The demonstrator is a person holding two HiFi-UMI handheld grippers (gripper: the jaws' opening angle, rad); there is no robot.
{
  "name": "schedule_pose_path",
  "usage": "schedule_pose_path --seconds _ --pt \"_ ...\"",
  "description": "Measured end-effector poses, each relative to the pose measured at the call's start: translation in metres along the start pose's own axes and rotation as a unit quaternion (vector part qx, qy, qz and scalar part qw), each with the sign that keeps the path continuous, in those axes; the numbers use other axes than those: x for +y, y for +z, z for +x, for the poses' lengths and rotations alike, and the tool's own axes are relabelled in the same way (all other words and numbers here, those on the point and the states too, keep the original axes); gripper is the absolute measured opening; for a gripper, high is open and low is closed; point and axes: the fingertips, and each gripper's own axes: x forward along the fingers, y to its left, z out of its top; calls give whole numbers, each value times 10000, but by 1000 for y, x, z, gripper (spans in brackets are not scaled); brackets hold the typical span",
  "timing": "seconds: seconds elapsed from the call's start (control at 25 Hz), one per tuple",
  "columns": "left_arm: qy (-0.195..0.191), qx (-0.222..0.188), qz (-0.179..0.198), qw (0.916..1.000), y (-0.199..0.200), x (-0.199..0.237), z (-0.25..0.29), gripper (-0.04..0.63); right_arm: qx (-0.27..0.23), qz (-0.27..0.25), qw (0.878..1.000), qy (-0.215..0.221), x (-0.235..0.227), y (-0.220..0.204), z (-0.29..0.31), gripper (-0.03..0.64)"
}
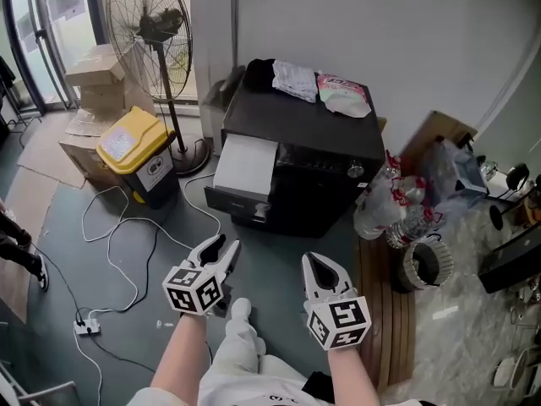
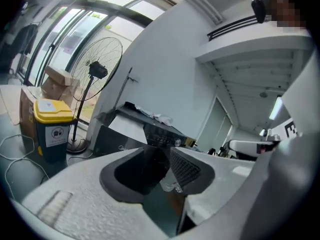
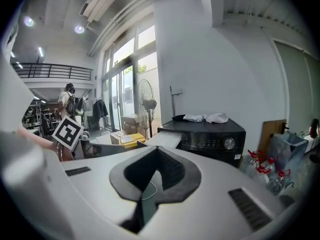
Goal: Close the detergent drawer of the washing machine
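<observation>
A black washing machine [image 1: 321, 155] stands against the white wall, also seen in the left gripper view [image 2: 160, 134] and the right gripper view [image 3: 212, 134]. Its detergent drawer [image 1: 243, 166], white on top with a dark front, sticks out at the machine's front left [image 3: 167, 139]. My left gripper [image 1: 220, 248] hovers over the floor short of the drawer, its jaws apart with nothing between them [image 2: 169, 153]. My right gripper [image 1: 318, 263] is beside it, further right, short of the machine's front, its tips together on nothing [image 3: 159, 151].
A yellow-lidded bin [image 1: 135, 152], a standing fan [image 1: 152, 32] and cardboard boxes [image 1: 101, 79] are left of the machine. White cables [image 1: 127, 227] and a power strip [image 1: 87, 328] lie on the floor. Plastic bottles [image 1: 389, 205] stand to the right. Cloths [image 1: 325, 87] lie on the machine.
</observation>
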Motion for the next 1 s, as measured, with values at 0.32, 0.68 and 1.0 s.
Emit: schedule_pose_path --seconds 0.32,0.68,1.0 --pt "-118 116 -975 9951 -17 51 58 175 295 172 9994 -47 -17 -9 57 -1" --pt "-318 50 -1894 9814 -44 104 110 225 627 265 9976 -139 -27 -28 109 -2" --pt "-944 -37 -2250 9698 -66 120 136 238 824 359 9953 -367 -43 -40 136 0"
